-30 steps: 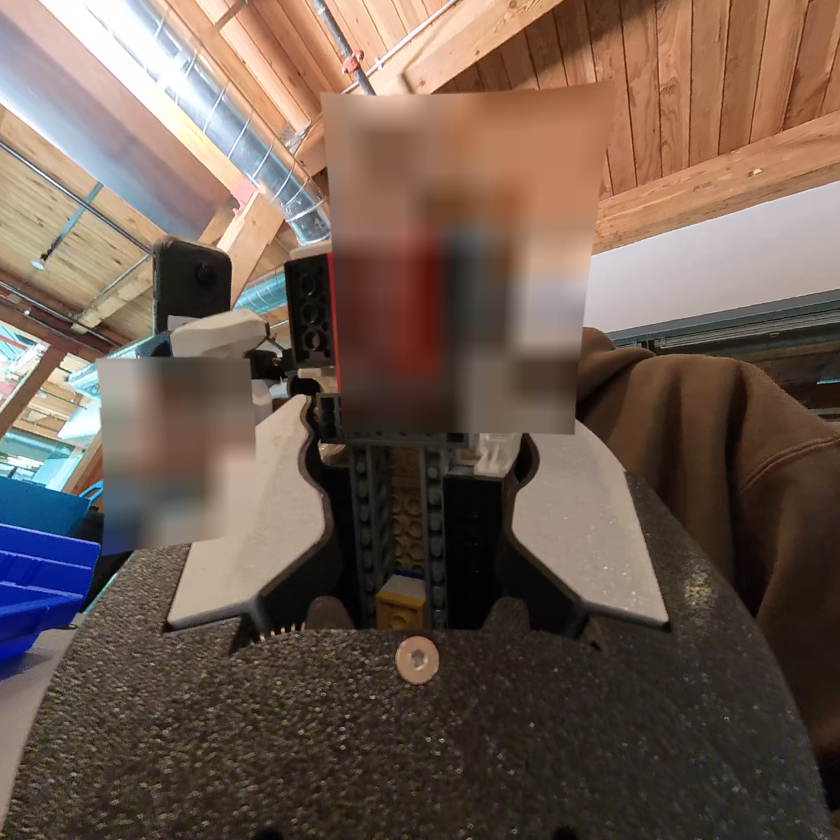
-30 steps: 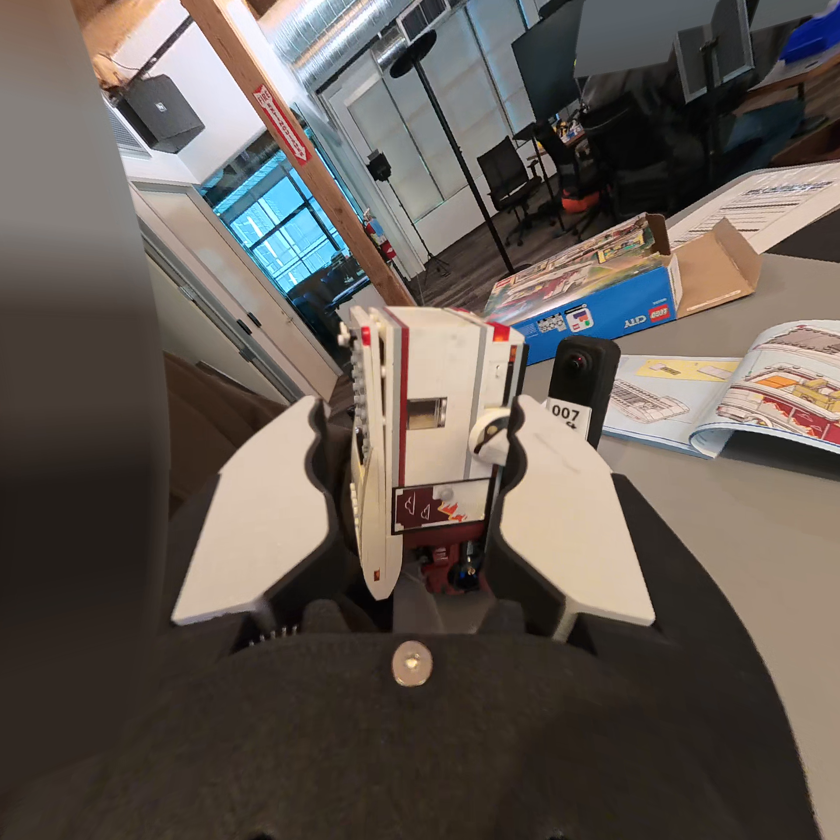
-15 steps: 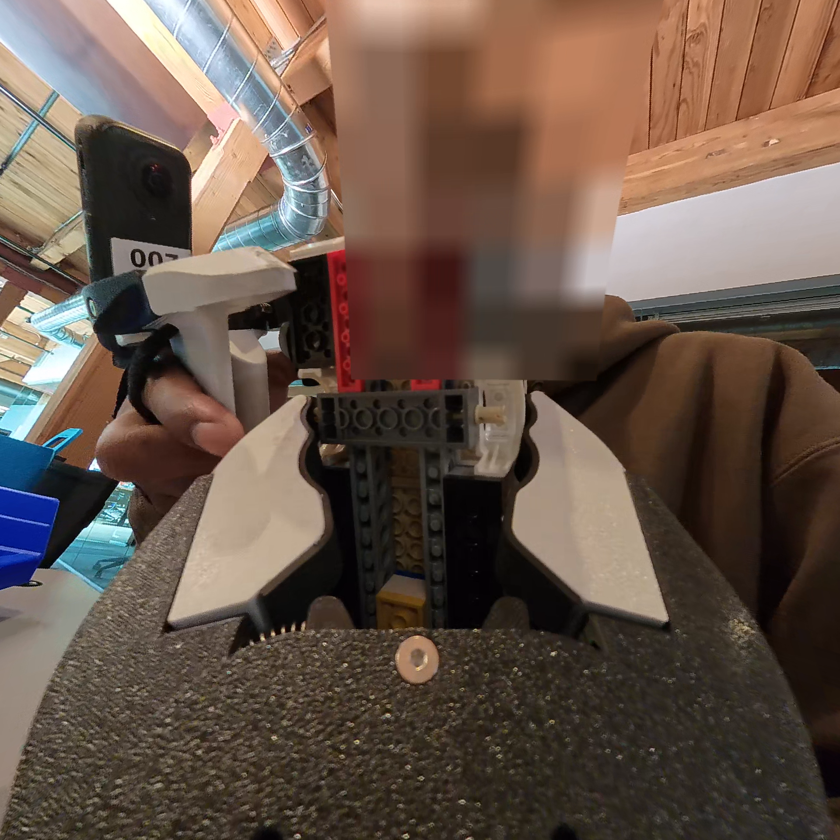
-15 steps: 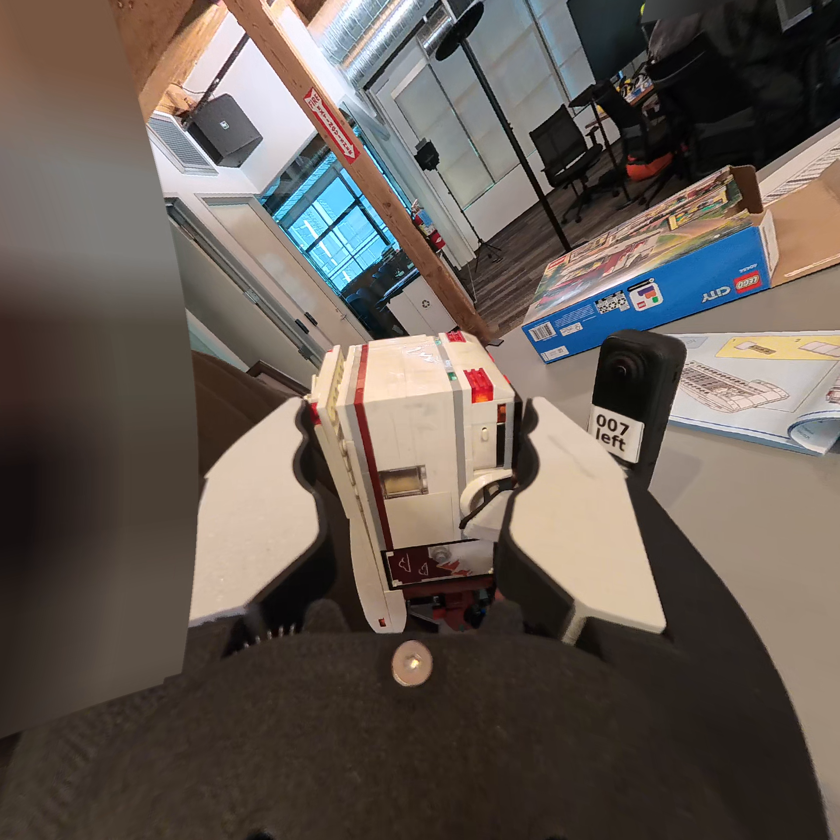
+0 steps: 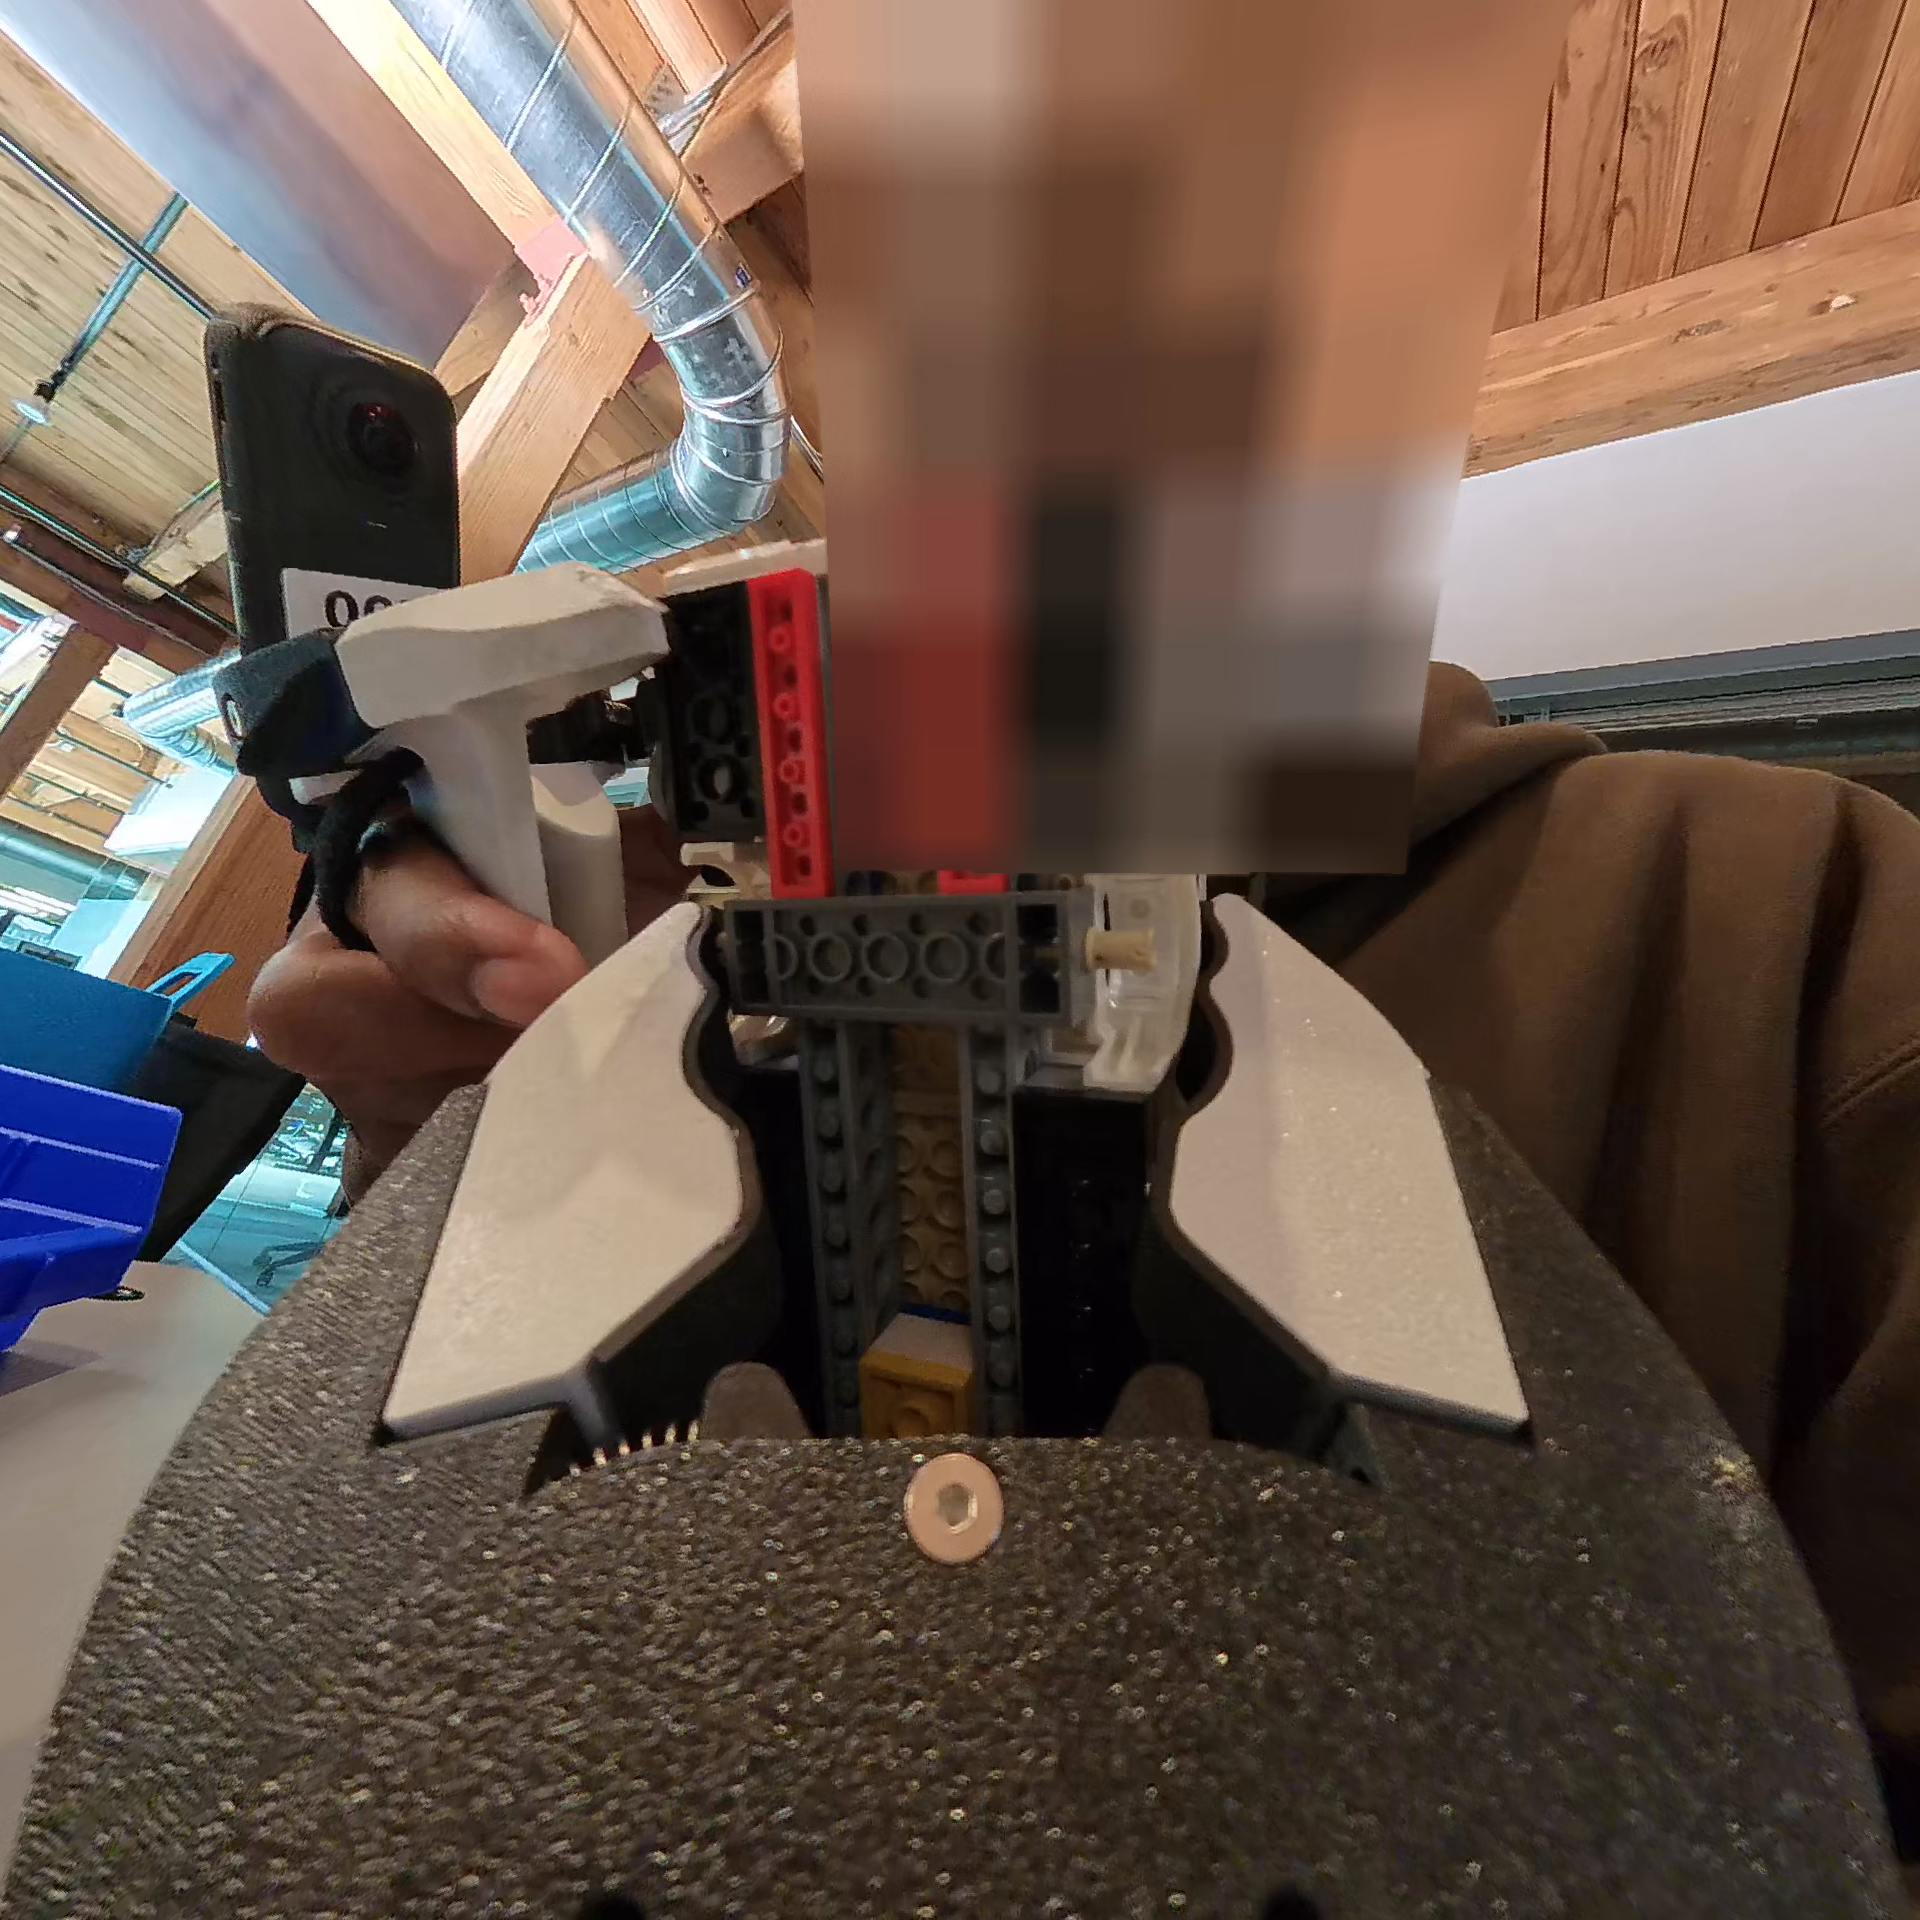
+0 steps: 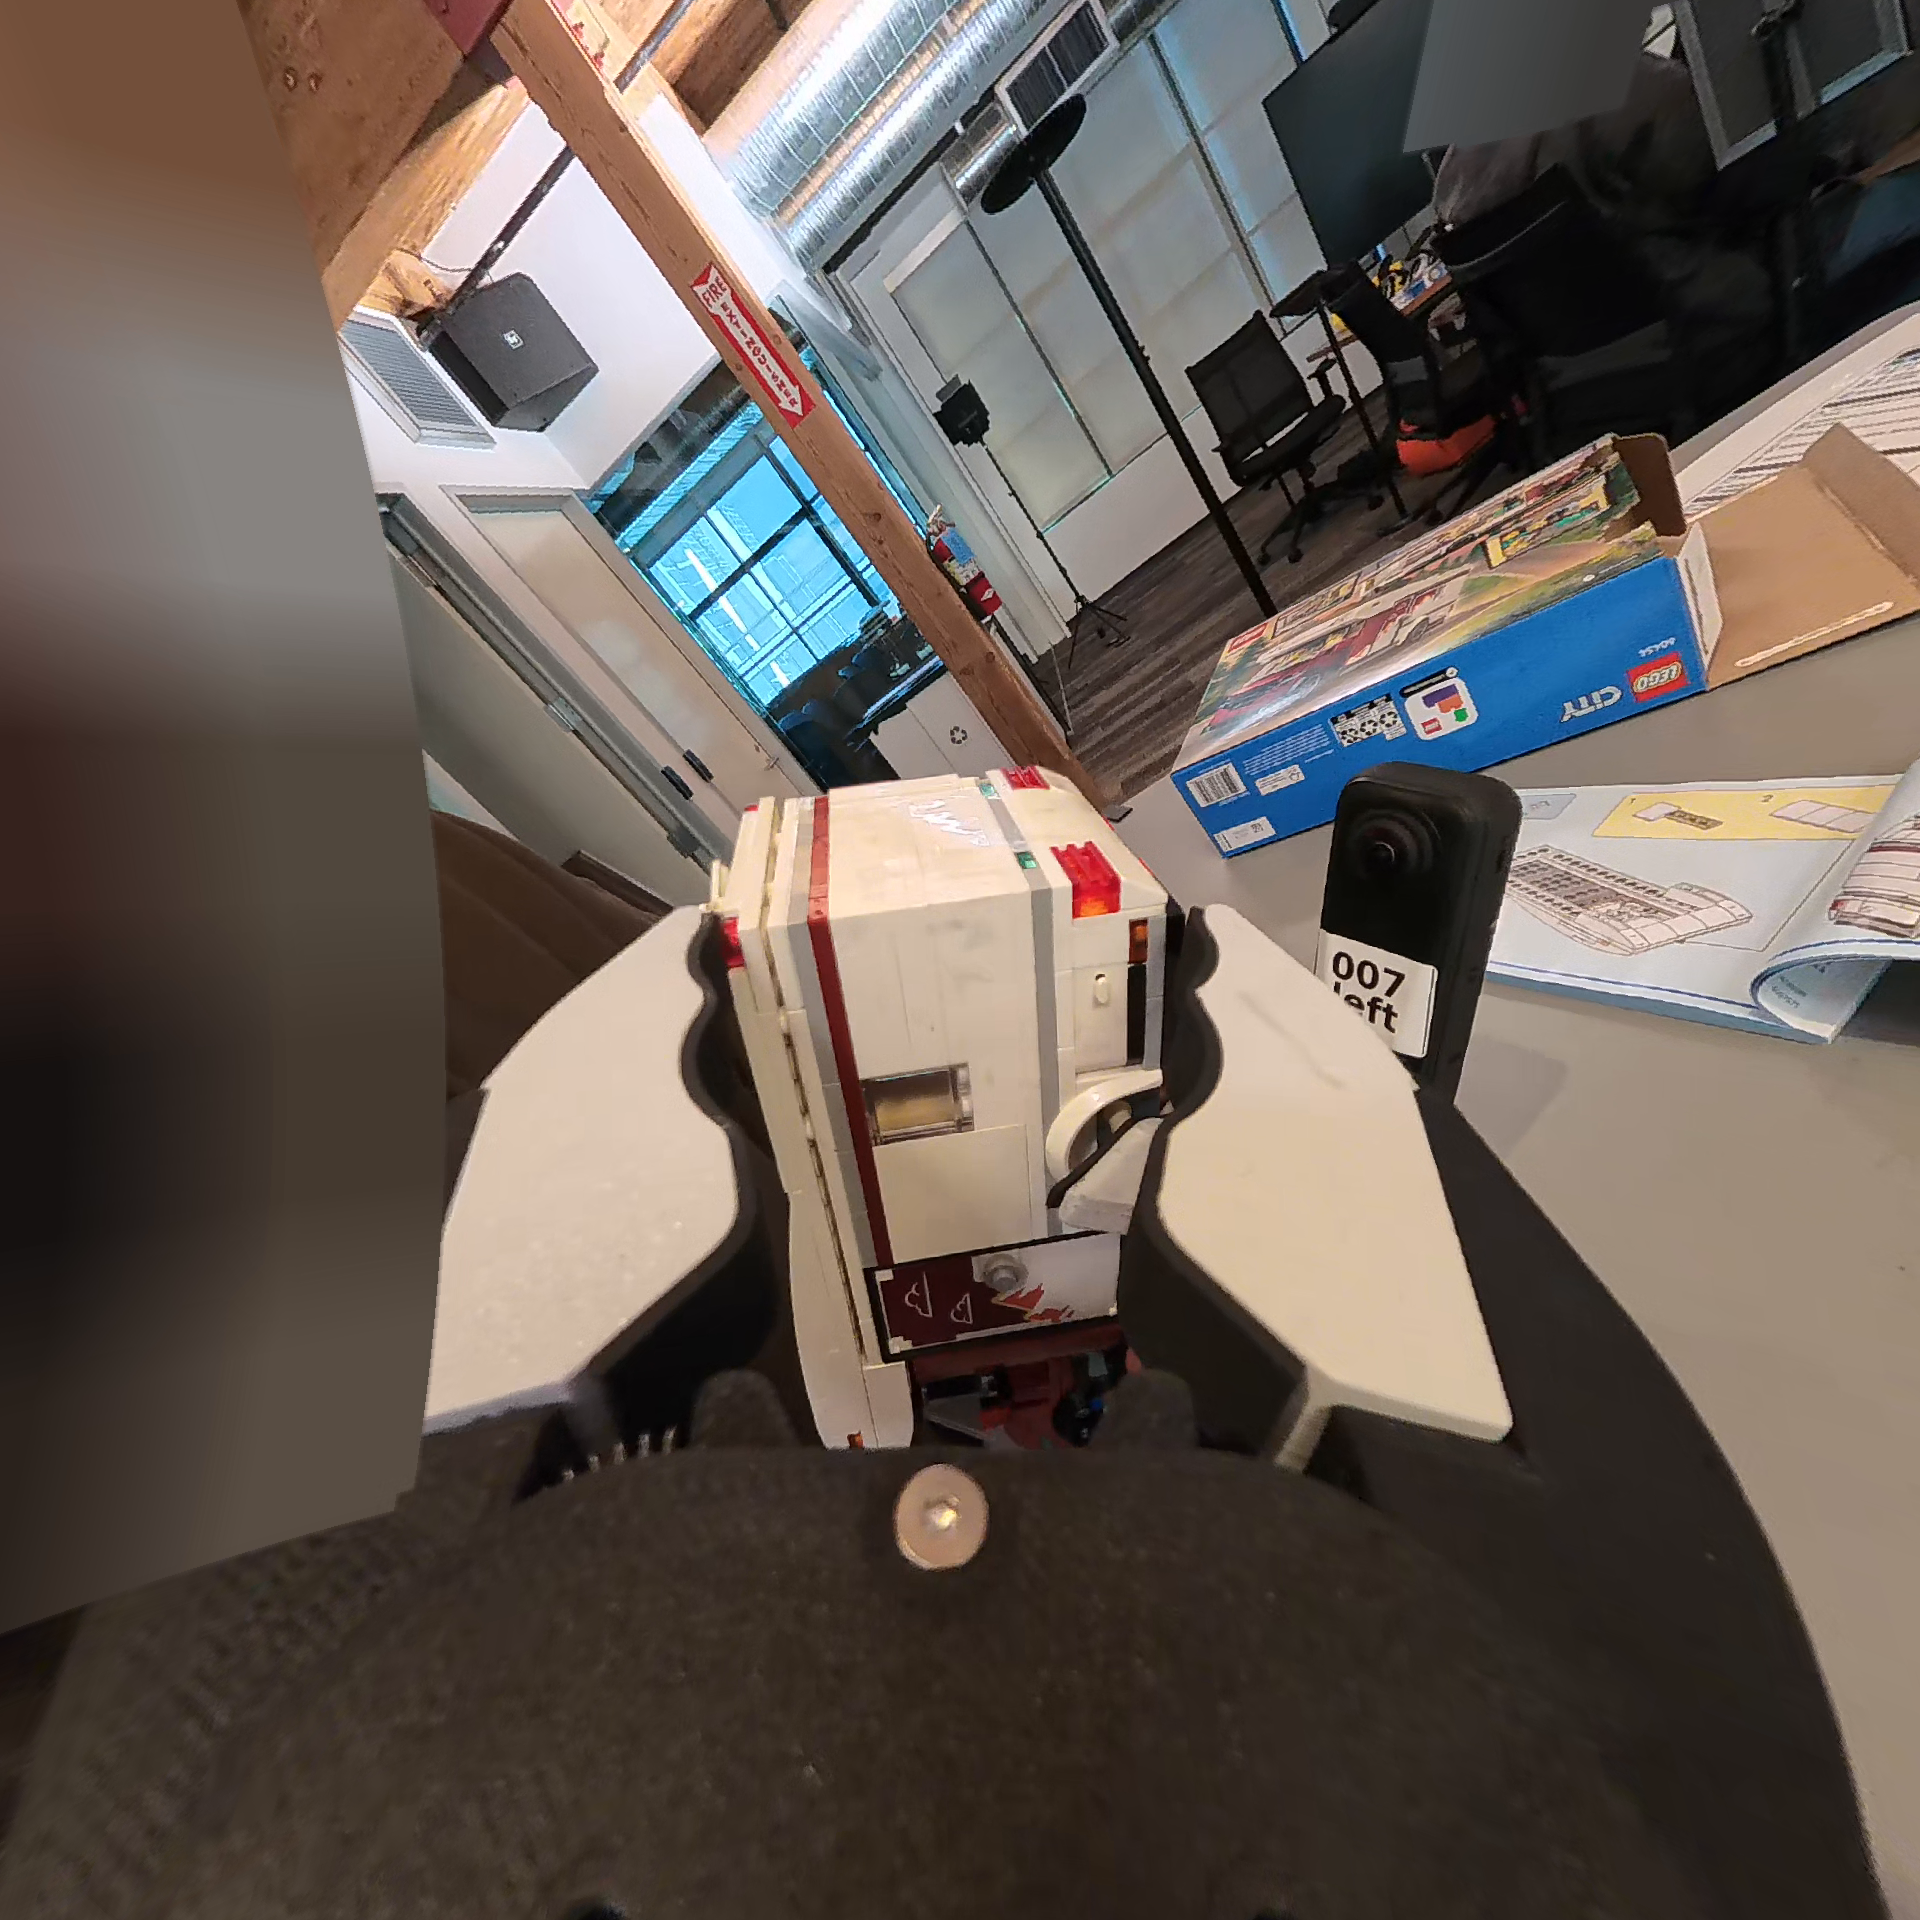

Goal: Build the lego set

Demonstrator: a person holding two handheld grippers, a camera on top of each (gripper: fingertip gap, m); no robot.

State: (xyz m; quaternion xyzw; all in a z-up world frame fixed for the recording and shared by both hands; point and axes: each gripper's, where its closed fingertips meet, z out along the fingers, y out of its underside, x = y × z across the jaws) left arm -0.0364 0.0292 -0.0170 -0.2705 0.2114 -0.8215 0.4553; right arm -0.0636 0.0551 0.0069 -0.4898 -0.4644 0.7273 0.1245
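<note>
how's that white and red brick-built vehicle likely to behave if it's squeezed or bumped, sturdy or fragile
Probably fragile: the brick-built vehicle is many small snapped-together pieces, so a hard squeeze could pop panels off. One white side panel already looks slightly splayed, so it may swing or detach. Its smooth, glossy faces seem likely to slip between the right gripper's fingers.

Blue box (image 6: 1455,665) beside open booklet (image 6: 1683,894); blue bins (image 5: 62,1174); silver duct (image 5: 665,301).

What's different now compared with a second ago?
The other hand-held gripper's black camera has risen higher at the left of the left wrist view. The right view swung, so more of the model's white top faces it. Both hand-held grippers, left and right, stay clamped on the brick-built model.
</note>
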